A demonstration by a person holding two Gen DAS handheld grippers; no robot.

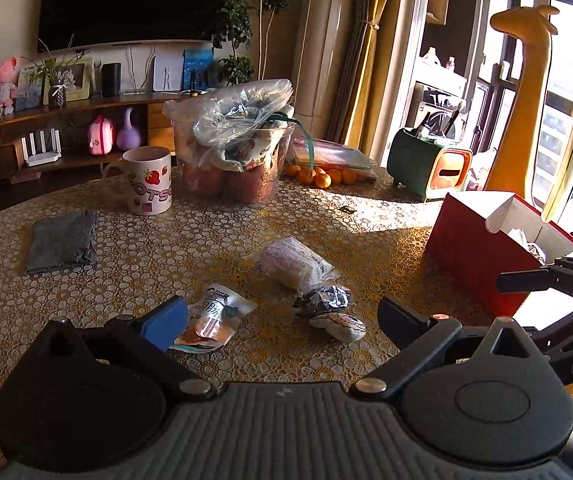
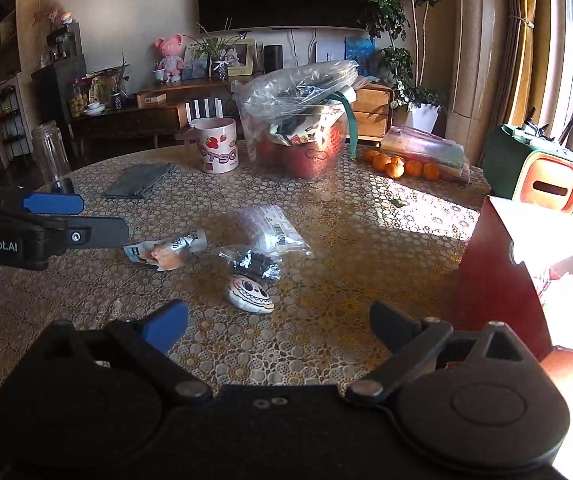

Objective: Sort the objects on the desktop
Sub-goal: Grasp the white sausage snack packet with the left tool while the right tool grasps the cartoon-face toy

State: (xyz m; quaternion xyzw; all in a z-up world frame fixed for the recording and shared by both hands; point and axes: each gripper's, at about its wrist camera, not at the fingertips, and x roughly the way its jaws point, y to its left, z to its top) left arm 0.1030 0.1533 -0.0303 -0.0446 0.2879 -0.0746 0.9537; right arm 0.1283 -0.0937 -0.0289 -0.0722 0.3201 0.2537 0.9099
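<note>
Four small packets lying loose mid-table beside red box (image 2: 498, 276). Left gripper (image 1: 282, 320) and right gripper (image 2: 278, 322) both spread wide, holding nothing. Best lowered squarely over sausage packet (image 1: 206, 320), pinching the bulge, not the slippery film edge.

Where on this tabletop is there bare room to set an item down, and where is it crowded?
Bare cloth lies between the grey cloth and the snack packets, and in the sunlit stretch between the tangerines and the red box. It is crowded at the back, around the strawberry mug and the bagged bowl.
</note>
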